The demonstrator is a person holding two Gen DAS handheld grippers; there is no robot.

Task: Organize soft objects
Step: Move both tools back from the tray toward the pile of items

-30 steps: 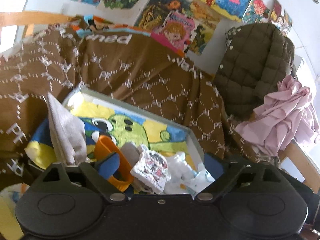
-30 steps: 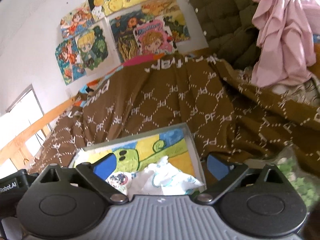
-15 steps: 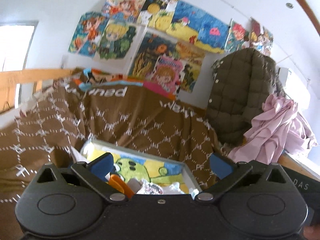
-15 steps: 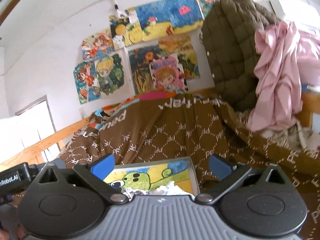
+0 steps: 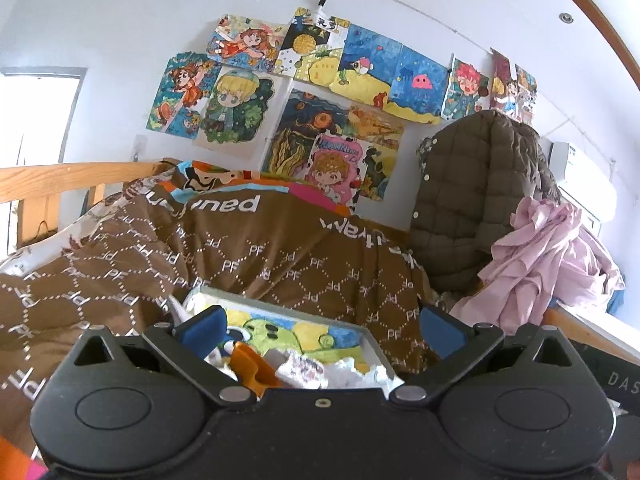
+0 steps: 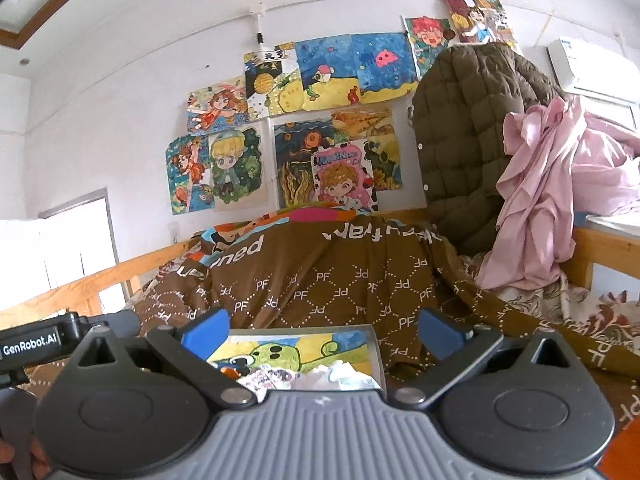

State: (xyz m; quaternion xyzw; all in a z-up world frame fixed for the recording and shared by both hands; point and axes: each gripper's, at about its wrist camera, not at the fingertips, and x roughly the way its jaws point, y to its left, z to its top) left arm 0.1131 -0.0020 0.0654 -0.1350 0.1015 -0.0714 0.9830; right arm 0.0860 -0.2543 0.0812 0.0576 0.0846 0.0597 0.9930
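Brown patterned blanket (image 5: 280,264) covers the bed, and on it sits the shallow box (image 5: 374,346) holding the soft things: an orange piece (image 5: 250,364), a printed pouch (image 5: 302,368) and white cloths (image 6: 344,374). My left jaws (image 5: 320,326) stand wide and empty; my right jaws (image 6: 320,326) stand wide and empty too. Both point over the box. I judge the next pick needs a low dip, pinching 1 item at a time.

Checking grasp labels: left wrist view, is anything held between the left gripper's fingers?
No. The left gripper stands wide open with nothing between its blue pads; the box of soft items sits beyond.
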